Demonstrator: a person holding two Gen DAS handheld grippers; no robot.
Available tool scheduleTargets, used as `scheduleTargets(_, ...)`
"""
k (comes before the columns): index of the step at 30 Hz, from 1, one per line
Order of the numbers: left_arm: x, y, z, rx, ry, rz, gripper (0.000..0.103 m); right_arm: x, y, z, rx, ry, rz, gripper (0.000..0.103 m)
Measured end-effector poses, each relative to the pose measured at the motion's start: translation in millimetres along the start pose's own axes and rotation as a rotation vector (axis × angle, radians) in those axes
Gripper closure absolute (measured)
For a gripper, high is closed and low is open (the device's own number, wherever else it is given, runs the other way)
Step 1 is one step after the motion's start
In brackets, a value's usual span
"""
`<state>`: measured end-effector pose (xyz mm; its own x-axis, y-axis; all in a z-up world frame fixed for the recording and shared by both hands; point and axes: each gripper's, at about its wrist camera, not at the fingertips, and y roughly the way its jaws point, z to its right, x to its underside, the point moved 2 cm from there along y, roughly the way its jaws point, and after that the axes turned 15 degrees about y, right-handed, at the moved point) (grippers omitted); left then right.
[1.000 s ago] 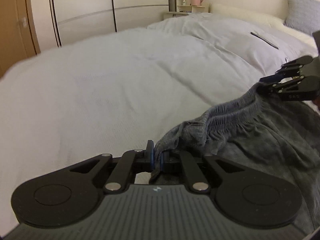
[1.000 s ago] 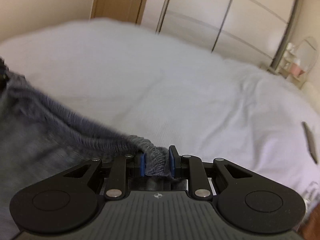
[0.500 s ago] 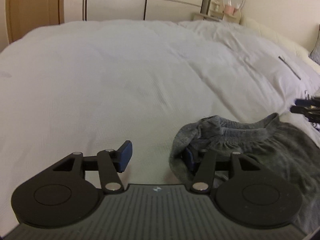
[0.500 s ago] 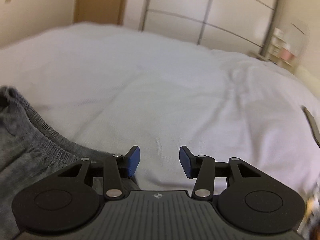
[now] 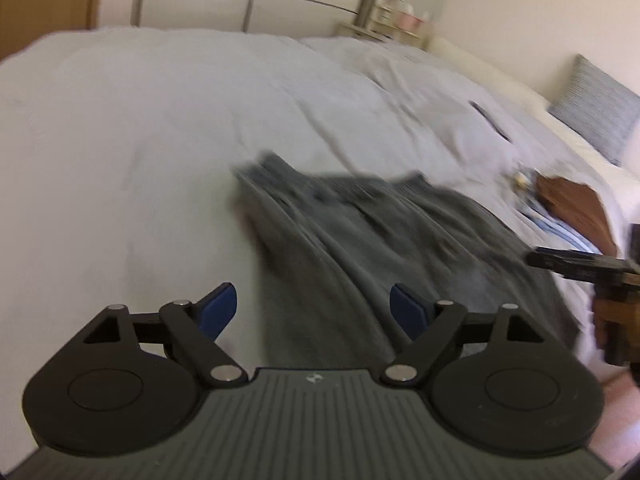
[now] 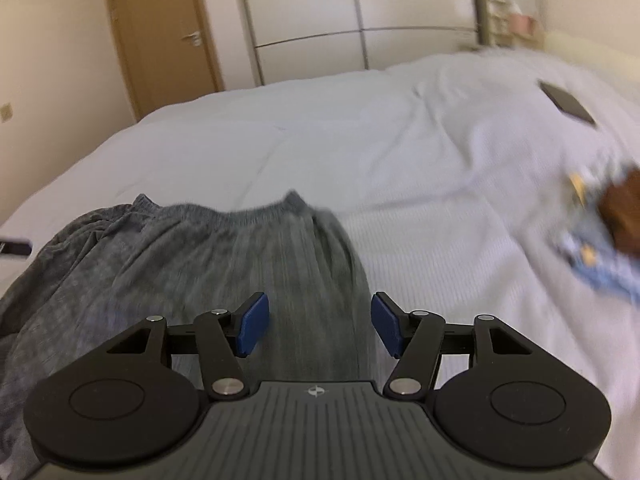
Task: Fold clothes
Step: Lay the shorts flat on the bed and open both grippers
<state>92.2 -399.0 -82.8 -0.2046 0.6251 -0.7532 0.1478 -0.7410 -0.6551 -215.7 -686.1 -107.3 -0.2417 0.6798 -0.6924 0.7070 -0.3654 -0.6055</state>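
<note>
On the bed [image 6: 280, 140], trousers [image 6: 200, 264] lie spread, waistband far; both claws, left [image 5: 312, 312] and right [image 6: 318, 330], now gape empty after letting the waistband go.

Soft even light, motion blur, fisheye edges.

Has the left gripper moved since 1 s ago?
Yes. The left gripper released the waistband and drew back: the grey trousers now lie flat on the bed, waistband well ahead of its open jaws.
</note>
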Motion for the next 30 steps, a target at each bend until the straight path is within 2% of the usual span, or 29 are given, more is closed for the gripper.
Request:
scheduleTargets(1,5.7,-2.0,6.7,0.013,0.002,-0.01,0.022,6.0,-3.1,2.9,0.004,0.017,0.001,0.043)
scheduleTargets(3,17.1,-4.2,15.8,0.016,0.02,-0.037,0.032,20.1,-11.2,9.2,0.013,0.05,0.002,0.043)
scheduleTargets(5,26.5,-7.3,14.3,0.004,0.032,-0.06,0.1,34.0,-21.2,12.0,0.028,0.066,0.005,0.043)
scheduleTargets(6,30.5,-9.6,10.8,-0.001,0.033,-0.068,0.102,39.9,-26.5,13.2,0.036,0.065,0.002,0.043)
scheduleTargets(9,36.9,-25.6,-19.9,-0.058,-0.013,-0.06,0.103,49.5,-40.1,20.2,0.05,0.069,-0.003,0.043)
scheduleTargets(12,40.4,-48.2,-68.5,-0.164,-0.123,-0.028,0.102,53.8,-54.2,27.1,0.074,0.08,0.006,0.043)
scheduleTargets(16,51.5,-72.1,-99.8,-0.215,-0.242,-0.002,0.087,57.7,-67.8,34.5,0.082,0.113,0.011,0.043)
scheduleTargets(17,55.4,-76.9,-101.2,-0.215,-0.256,0.002,0.073,58.9,-70.1,35.3,0.083,0.117,0.011,0.043)
scheduleTargets(19,66.1,-81.0,-96.3,-0.167,-0.277,0.008,0.057,62.0,-74.0,35.8,0.075,0.124,0.008,0.043)
scheduleTargets(21,76.2,-78.3,-86.7,-0.138,-0.263,-0.015,0.055,65.5,-76.3,37.2,0.068,0.138,0.005,0.043)
scheduleTargets(23,85.4,-70.7,-80.7,-0.141,-0.243,-0.044,0.048,69.4,-76.2,39.7,0.067,0.162,0.0,0.043)
scheduleTargets(25,94.0,-61.9,-77.6,-0.157,-0.225,-0.064,0.047,73.3,-76.5,41.4,0.066,0.181,-0.003,0.043)
scheduleTargets(28,97.2,-56.5,-74.0,-0.135,-0.22,-0.056,0.045,79.1,-79.2,41.5,0.06,0.202,-0.003,0.043)
scheduleTargets(30,97.0,-54.9,-71.0,-0.117,-0.211,-0.047,0.056,83.6,-80.9,41.7,0.052,0.218,-0.002,0.043)
